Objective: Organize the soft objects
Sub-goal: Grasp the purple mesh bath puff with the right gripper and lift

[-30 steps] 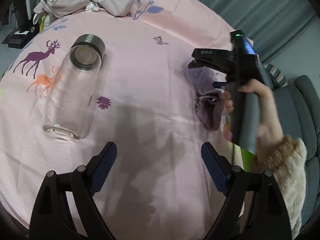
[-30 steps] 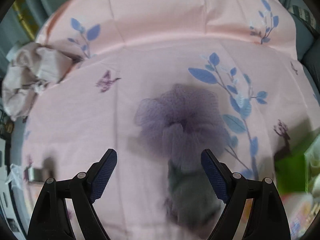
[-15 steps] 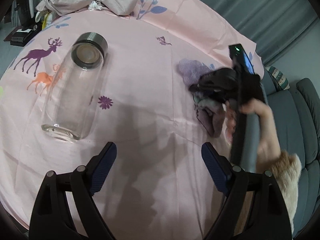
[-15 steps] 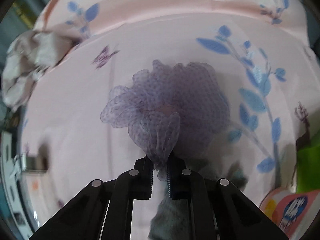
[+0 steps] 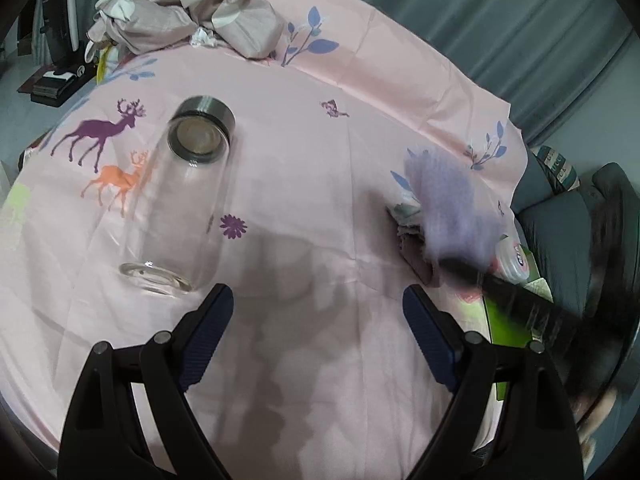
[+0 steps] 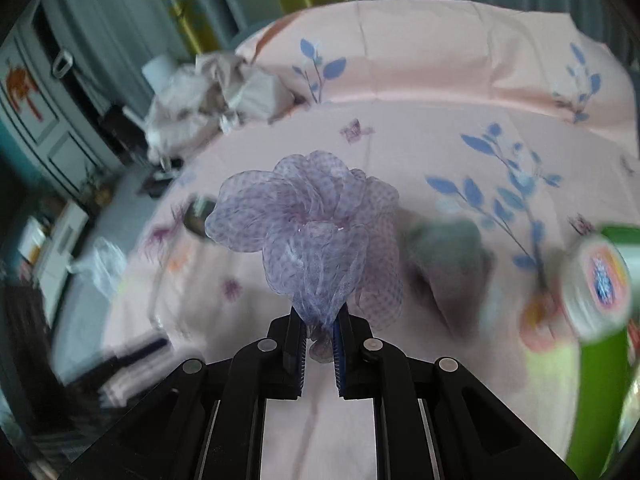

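Observation:
My right gripper [image 6: 320,334] is shut on a purple mesh scrunchie [image 6: 312,232], which hangs lifted above the pink tablecloth [image 6: 420,128]. In the left wrist view the same scrunchie [image 5: 452,204] is a blur at the right, with the right gripper [image 5: 460,266] under it. A folded grey-mauve cloth [image 5: 416,252] lies on the table where the scrunchie was, also seen blurred as the cloth [image 6: 448,264] in the right wrist view. My left gripper [image 5: 316,312] stands open over bare tablecloth, holding nothing.
A clear glass bottle [image 5: 180,200] with a metal cap lies on its side at the left. A crumpled beige fabric [image 5: 188,4] sits at the far edge. A green box [image 6: 600,344] and a round white lid [image 6: 600,284] are at the right. A grey sofa [image 5: 568,232] stands beyond the table.
My right gripper closed on the purple scrunchie and lifted it off the table, swinging toward the right and rolling. The left gripper stayed nearly still and open.

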A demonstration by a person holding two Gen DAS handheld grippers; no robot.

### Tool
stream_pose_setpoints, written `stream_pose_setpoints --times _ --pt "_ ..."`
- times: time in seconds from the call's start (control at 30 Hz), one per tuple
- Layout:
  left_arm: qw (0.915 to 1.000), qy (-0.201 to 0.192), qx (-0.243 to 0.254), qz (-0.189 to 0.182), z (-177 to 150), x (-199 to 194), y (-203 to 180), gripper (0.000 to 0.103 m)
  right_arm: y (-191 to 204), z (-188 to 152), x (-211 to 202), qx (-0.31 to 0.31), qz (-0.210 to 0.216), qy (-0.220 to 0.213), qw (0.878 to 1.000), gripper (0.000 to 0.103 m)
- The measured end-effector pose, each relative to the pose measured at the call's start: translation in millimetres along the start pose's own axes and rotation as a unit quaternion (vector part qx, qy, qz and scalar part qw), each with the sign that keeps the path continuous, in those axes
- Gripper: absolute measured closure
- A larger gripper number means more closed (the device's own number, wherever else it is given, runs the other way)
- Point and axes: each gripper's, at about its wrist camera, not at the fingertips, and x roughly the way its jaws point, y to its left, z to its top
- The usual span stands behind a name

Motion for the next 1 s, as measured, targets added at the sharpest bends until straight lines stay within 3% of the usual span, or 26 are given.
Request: stream_pose_setpoints --times 0.1,0.27,0.33,0.4,0.47,0.63,0.73,0.87,1.0 --pt "1.0000 -0.006 -0.001 -0.003 0.3 -5.8 1.3 0.017 3.5 -30.6 2.3 -0.023 -0.034 0.032 0.999 0.091" --pt "0.9999 -0.005 0.009 0.001 -3.0 -4.8 -2.1 0.018 3.3 -65.2 27.3 -0.036 -0.035 0.103 0.993 0.089" --pt "0.9999 -0.003 0.013 0.002 -5.2 -3.2 -4.5 0.018 3.6 -69.8 32.8 -0.035 -0.034 0.124 0.991 0.074" --pt "0.9999 0.004 0.012 0.000 -7.3 -1.0 -5.1 0.018 0.8 -69.2 25.3 -0.028 -0.032 0.111 0.993 0.038" --pt "0.9998 0.008 0.016 -0.004 -8.6 0.3 -6.2 0.022 -5.3 -65.3 10.8 -0.018 -0.022 0.086 0.996 0.029" --pt "0.9994 0.026 0.023 -0.011 -14.4 9.2 -11.5 0.030 -28.1 -62.4 -23.1 0.021 -0.006 0.037 0.999 0.029" --pt "0.9982 0.048 0.032 -0.018 -18.6 17.1 -16.5 0.037 -47.4 -60.0 -31.3 0.066 0.024 0.012 0.997 0.029" --pt "0.9964 0.071 0.046 -0.013 -28.7 25.8 -22.9 0.052 -60.5 -61.2 -26.7 0.115 0.064 0.011 0.991 0.029" --pt "0.9895 0.122 0.066 -0.041 -47.3 46.8 -39.2 0.062 -60.6 -62.5 -14.0 0.133 0.062 0.022 0.989 0.029"
